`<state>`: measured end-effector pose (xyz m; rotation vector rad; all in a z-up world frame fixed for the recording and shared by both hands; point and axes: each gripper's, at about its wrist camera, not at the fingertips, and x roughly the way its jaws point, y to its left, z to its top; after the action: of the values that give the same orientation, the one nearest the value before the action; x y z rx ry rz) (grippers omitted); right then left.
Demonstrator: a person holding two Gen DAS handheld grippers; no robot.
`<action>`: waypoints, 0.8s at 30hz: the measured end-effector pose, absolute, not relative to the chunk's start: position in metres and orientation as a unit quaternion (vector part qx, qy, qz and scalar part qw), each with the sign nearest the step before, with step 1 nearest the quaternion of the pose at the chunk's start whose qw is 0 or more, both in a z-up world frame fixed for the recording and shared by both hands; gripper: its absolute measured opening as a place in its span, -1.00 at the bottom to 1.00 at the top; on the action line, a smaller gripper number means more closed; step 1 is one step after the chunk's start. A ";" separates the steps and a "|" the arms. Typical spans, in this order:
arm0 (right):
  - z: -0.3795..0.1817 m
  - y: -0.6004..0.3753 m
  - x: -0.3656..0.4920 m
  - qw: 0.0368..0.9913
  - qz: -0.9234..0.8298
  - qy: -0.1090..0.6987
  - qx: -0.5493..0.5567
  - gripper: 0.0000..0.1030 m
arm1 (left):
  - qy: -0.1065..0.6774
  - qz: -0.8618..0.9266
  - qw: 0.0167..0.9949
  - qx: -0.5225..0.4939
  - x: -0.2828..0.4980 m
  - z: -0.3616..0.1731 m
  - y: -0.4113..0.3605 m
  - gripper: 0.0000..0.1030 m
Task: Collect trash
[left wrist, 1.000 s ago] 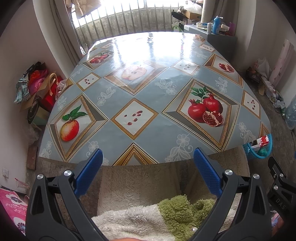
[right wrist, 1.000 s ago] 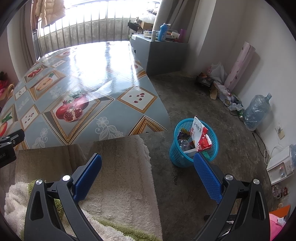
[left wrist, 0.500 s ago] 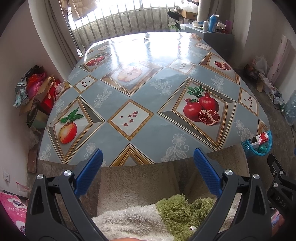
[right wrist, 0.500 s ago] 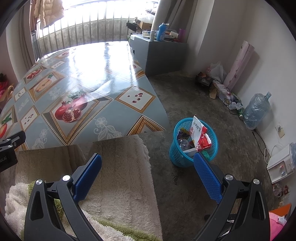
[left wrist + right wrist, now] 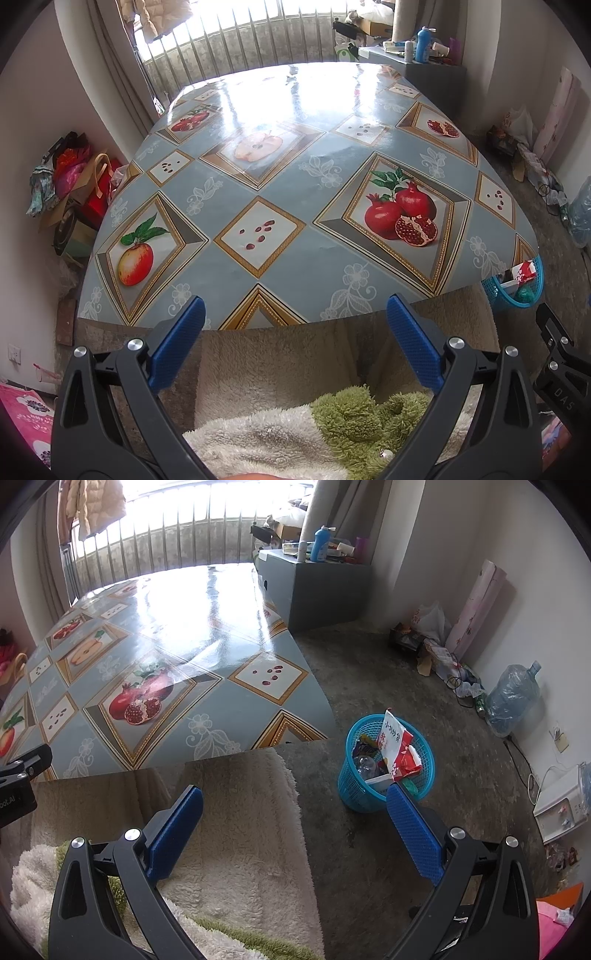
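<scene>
Left wrist view: left gripper [image 5: 293, 317] held low at the near edge of the table [image 5: 317, 258], blue pads spread wide, nothing between them. Table wears a glossy oilcloth printed with apples and pomegranates; its surface is bare. Below the fingers, a fleecy beige-and-green garment [image 5: 295, 424] on the person's lap. At far right, partly hidden behind the table corner, the blue basket [image 5: 517, 291] stands on the floor with wrappers in it. A black part of the right gripper shows at the right edge. Bags [image 5: 70, 184] piled by the left wall.

Right wrist view: right gripper [image 5: 293, 801] wide apart as well, empty, held over the lap and the concrete floor [image 5: 388, 672]. The blue basket [image 5: 354, 782] stands on the floor just beside the table's corner, touching in the picture the tip of the right-hand finger. It holds the trash: a red-and-white snack packet [image 5: 397, 746] standing upright, a crushed clear bottle, other scraps. A large water bottle [image 5: 511, 698] leans near the right wall; a grey cabinet [image 5: 321, 587] with bottles on top stands behind the table.
</scene>
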<state>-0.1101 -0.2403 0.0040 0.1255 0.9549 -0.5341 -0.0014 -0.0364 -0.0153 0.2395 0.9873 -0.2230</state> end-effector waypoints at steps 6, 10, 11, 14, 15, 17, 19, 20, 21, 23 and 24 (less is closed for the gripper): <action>0.004 -0.240 -0.110 0.852 -0.254 0.454 0.060 0.88 | 0.472 -0.106 0.868 0.115 -0.002 -0.016 -0.037 0.83; 0.004 -0.240 -0.110 0.852 -0.254 0.454 0.060 0.88 | 0.472 -0.106 0.868 0.115 -0.002 -0.016 -0.036 0.83; 0.004 -0.240 -0.110 0.852 -0.254 0.453 0.060 0.88 | 0.472 -0.106 0.868 0.115 -0.002 -0.016 -0.037 0.83; 0.004 -0.240 -0.110 0.852 -0.254 0.454 0.060 0.88 | 0.472 -0.106 0.868 0.115 -0.002 -0.016 -0.037 0.83; 0.004 -0.240 -0.110 0.852 -0.254 0.453 0.060 0.88 | 0.472 -0.106 0.868 0.115 -0.002 -0.016 -0.037 0.83; 0.004 -0.240 -0.110 0.852 -0.254 0.454 0.059 0.88 | 0.472 -0.106 0.868 0.115 -0.002 -0.016 -0.037 0.83; 0.004 -0.240 -0.110 0.852 -0.254 0.453 0.060 0.88 | 0.472 -0.106 0.868 0.115 -0.002 -0.016 -0.037 0.83; 0.004 -0.240 -0.110 0.852 -0.254 0.453 0.060 0.88 | 0.472 -0.106 0.868 0.115 -0.002 -0.016 -0.037 0.83; 0.004 -0.240 -0.110 0.852 -0.254 0.453 0.060 0.88 | 0.472 -0.106 0.868 0.115 -0.002 -0.016 -0.038 0.83; 0.004 -0.240 -0.111 0.852 -0.254 0.453 0.060 0.88 | 0.472 -0.106 0.868 0.115 -0.002 -0.016 -0.037 0.83; 0.004 -0.240 -0.111 0.852 -0.254 0.453 0.060 0.88 | 0.472 -0.106 0.868 0.115 -0.002 -0.016 -0.038 0.83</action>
<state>-0.1109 -0.2404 0.0039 0.1255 0.9537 -0.5349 -0.0023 -0.0377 -0.0164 0.2410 0.9883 -0.2213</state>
